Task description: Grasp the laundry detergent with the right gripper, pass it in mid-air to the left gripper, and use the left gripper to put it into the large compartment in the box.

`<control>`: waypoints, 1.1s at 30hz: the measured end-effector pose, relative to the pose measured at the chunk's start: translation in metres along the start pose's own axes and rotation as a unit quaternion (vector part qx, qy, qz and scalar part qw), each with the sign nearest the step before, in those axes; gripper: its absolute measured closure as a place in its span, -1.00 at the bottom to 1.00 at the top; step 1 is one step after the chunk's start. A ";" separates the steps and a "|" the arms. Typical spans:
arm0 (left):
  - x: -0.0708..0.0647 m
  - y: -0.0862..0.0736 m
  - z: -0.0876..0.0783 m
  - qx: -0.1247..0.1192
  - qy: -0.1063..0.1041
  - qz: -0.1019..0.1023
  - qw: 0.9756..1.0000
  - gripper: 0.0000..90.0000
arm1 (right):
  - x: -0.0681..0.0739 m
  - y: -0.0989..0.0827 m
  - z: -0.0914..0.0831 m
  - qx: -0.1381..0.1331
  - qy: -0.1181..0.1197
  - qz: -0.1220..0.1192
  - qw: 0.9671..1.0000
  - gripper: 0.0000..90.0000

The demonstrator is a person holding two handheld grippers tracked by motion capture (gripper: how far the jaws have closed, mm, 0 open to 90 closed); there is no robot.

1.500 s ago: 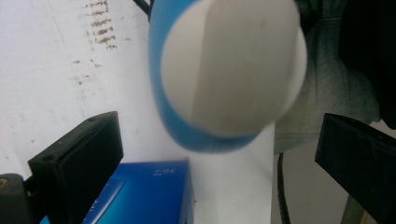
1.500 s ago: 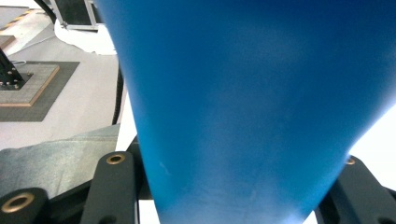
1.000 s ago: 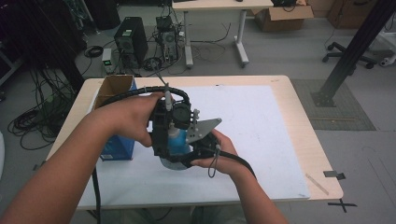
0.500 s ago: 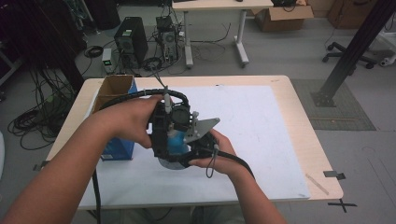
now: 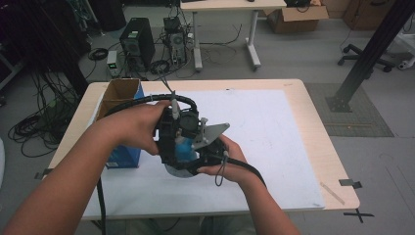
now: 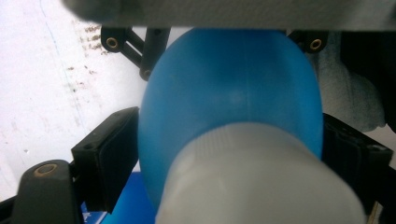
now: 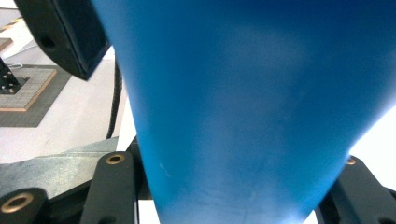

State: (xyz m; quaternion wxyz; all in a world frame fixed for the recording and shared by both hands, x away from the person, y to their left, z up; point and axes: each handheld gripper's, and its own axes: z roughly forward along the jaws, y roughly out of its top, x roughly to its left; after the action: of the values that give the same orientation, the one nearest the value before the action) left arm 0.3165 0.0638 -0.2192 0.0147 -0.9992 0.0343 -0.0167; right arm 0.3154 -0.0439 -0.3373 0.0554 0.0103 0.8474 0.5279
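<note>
White-sheeted worktop (image 5: 274,127) below, part hidden by forearms. Blue bottle (image 5: 183,147) with white cap (image 6: 261,182) held above it, mostly masked by both tools. Right gripper (image 7: 224,205) clamped on its body. Left gripper (image 6: 229,154) fingers just closing beside neck; contact unclear.

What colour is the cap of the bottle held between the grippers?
White, on a blue bottle; the cap shows best in the left gripper view.
</note>
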 end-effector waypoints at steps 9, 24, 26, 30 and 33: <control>0.001 -0.001 0.000 -0.002 -0.002 0.002 1.000 -0.52 | 0.000 0.000 0.000 -0.002 0.000 0.002 1.000 0.00; 0.000 -0.003 0.001 -0.005 -0.006 0.007 1.000 -0.26 | 0.001 0.002 0.002 -0.003 0.001 0.001 1.000 0.00; 0.000 -0.003 0.001 -0.005 -0.004 0.008 1.000 -0.20 | 0.002 0.002 0.002 -0.002 0.001 0.001 1.000 0.01; -0.001 -0.003 0.001 -0.005 0.005 0.009 1.000 -0.14 | 0.001 0.002 0.003 -0.003 0.002 0.001 1.000 0.01; -0.003 -0.003 0.003 -0.006 0.011 0.009 1.000 -0.13 | 0.002 0.001 0.004 -0.003 0.000 0.001 1.000 0.01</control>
State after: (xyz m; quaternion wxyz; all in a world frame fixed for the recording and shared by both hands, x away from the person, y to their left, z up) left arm 0.3139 0.0672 -0.2221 0.0086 -0.9986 0.0435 -0.0276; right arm 0.3140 -0.0401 -0.3380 0.0546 0.0106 0.8460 0.5303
